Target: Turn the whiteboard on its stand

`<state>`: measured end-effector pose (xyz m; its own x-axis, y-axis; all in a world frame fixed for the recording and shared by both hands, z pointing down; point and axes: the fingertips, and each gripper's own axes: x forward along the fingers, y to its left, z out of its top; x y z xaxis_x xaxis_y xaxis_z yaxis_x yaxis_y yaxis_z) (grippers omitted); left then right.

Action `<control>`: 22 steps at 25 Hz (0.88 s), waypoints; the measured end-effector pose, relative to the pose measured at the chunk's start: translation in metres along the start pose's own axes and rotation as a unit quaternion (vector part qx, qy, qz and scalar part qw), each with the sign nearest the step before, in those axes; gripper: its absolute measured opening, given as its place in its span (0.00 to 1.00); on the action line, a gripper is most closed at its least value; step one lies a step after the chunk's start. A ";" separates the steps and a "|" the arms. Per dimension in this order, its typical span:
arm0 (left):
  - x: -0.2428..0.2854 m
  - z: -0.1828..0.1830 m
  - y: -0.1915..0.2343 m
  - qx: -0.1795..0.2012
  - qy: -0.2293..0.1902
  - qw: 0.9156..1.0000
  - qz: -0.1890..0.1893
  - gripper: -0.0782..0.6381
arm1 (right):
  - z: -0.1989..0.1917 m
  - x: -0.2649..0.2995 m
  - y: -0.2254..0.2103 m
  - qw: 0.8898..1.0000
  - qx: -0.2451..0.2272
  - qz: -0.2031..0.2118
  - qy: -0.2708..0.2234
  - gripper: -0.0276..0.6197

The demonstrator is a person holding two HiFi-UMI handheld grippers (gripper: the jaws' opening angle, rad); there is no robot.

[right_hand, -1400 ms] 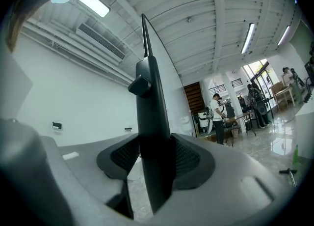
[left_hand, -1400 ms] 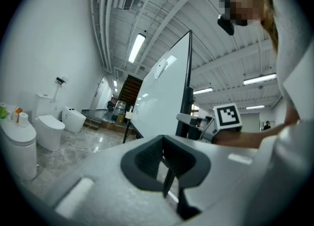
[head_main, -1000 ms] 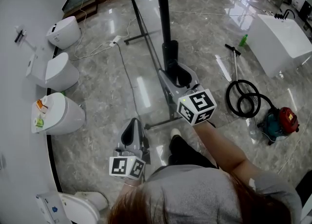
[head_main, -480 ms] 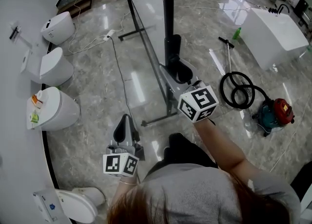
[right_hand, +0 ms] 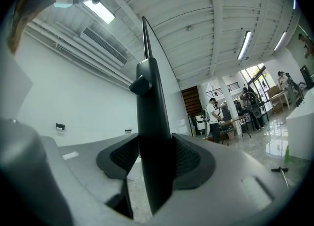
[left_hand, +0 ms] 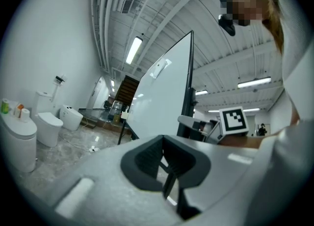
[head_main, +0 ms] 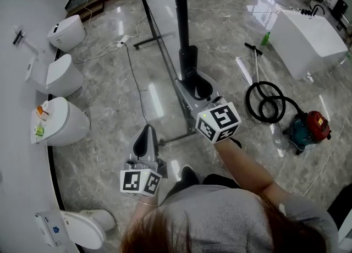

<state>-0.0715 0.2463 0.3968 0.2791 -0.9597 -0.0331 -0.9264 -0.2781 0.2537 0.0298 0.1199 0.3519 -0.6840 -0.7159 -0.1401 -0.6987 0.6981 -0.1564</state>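
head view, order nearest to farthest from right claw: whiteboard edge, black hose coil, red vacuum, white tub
1. whiteboard edge: gripped in the right claw.
2. black hose coil: on the floor to its right.
3. red vacuum, lower right, and white tub, upper right: too close to call.

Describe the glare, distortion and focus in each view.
Head view: sharp, with lamp glare streaks on the polished floor. Left gripper view: fisheye circle with dark corners, ceiling lines bowed, the shut left tongs soft near the lens. Right gripper view: same fisheye; the whiteboard frame clamped in the right tongs is a near-black silhouette against bright ceiling lamps.
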 end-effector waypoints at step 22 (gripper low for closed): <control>-0.046 -0.014 -0.071 0.003 0.002 1.000 0.009 0.11 | 0.004 -0.056 0.022 0.999 0.001 0.013 0.029 0.36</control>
<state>-0.0153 0.3108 0.3936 0.2631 -0.9644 -0.0251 -0.9328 -0.2610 0.2487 0.0540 0.1754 0.3523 -0.7132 -0.6954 -0.0880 -0.6796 0.7168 -0.1559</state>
